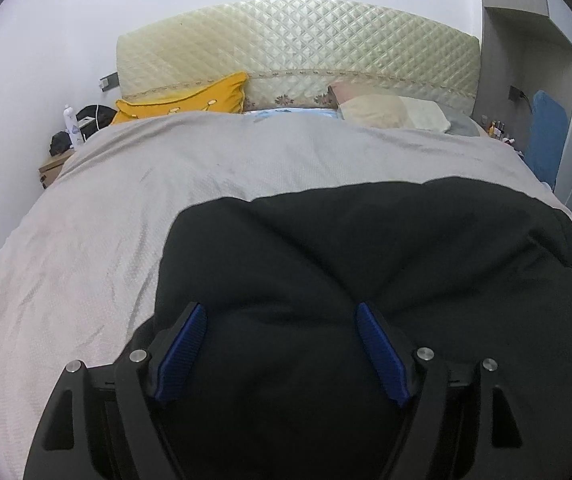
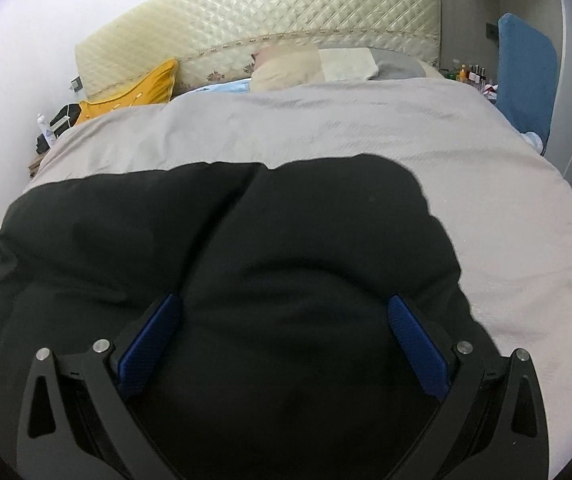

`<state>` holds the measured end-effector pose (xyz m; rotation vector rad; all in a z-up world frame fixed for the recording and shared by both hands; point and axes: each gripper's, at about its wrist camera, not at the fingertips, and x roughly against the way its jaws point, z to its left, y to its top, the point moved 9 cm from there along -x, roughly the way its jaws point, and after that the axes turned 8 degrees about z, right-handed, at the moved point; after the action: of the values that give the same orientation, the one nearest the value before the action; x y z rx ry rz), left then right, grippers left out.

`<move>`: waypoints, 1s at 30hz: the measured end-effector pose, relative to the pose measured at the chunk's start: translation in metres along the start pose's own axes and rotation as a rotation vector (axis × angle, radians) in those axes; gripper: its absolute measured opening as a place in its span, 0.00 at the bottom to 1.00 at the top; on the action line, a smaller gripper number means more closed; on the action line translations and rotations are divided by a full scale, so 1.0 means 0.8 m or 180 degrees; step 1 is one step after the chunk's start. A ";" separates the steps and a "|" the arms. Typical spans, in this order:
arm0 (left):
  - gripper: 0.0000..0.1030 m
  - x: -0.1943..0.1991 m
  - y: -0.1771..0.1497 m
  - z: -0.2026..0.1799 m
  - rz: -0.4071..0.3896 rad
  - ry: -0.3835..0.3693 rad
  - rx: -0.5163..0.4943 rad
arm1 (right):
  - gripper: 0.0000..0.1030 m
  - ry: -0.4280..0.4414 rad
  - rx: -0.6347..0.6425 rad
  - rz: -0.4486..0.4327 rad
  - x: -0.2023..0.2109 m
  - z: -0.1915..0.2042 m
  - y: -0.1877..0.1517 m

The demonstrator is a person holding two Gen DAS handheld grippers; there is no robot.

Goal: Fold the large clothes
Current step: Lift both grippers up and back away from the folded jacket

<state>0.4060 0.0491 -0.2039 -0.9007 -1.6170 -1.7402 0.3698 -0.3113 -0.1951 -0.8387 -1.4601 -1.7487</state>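
A large black garment (image 1: pixel 366 264) lies spread on the near part of a bed with a pale grey cover (image 1: pixel 165 184); it also shows in the right wrist view (image 2: pixel 245 240). My left gripper (image 1: pixel 281 312) is open, its blue pads (image 1: pixel 183 348) wide apart over the garment's near left part, holding nothing. My right gripper (image 2: pixel 283 304) is open too, its blue pads (image 2: pixel 418 344) wide apart over the garment's near right part. The garment's near edge is hidden under both grippers.
A quilted cream headboard (image 1: pixel 294 44) stands at the far end, with a yellow pillow (image 1: pixel 189 100) and a cream pillow (image 1: pixel 394 112). A bedside table with a bottle (image 1: pixel 71 126) is at the far left. A blue panel (image 2: pixel 526 68) stands at the right.
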 end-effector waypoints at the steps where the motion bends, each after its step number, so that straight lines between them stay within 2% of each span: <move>1: 0.76 -0.002 0.000 0.000 0.0006 -0.0015 0.0010 | 1.00 0.0004 0.0014 -0.0009 -0.002 0.002 -0.001; 6: 0.76 0.000 -0.002 0.002 0.0034 -0.0098 0.0086 | 1.00 0.0029 -0.0012 0.0003 -0.006 0.000 -0.002; 9: 0.76 0.009 -0.001 0.006 0.0055 -0.0088 0.0162 | 1.00 -0.0066 -0.0034 0.0032 0.001 0.001 -0.001; 12: 0.76 0.029 0.001 0.007 0.0075 -0.0082 0.0246 | 1.00 -0.0184 0.0025 -0.0088 0.025 0.005 0.003; 14: 0.76 0.055 0.006 0.005 -0.0012 -0.0157 0.0294 | 1.00 -0.0112 0.0000 -0.0220 0.052 0.014 0.008; 17: 0.76 0.108 0.015 -0.005 -0.0137 -0.0133 0.0231 | 1.00 0.0026 -0.0080 -0.0361 0.099 0.029 0.014; 24: 0.76 0.275 0.033 -0.026 -0.0689 -0.0249 0.0217 | 1.00 0.0273 0.0046 -0.0980 0.249 0.072 0.039; 27: 0.76 0.332 0.033 -0.028 -0.0866 -0.0140 0.0213 | 1.00 0.0282 0.0087 -0.1381 0.331 0.085 0.039; 30: 0.76 0.381 0.022 -0.037 -0.0955 -0.0272 0.0208 | 1.00 0.0258 0.0131 -0.1590 0.389 0.094 0.031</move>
<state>0.2356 0.0252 0.0506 -0.7395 -1.9352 -1.8542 0.2238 -0.2735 0.0884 -0.3911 -1.7469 -2.0712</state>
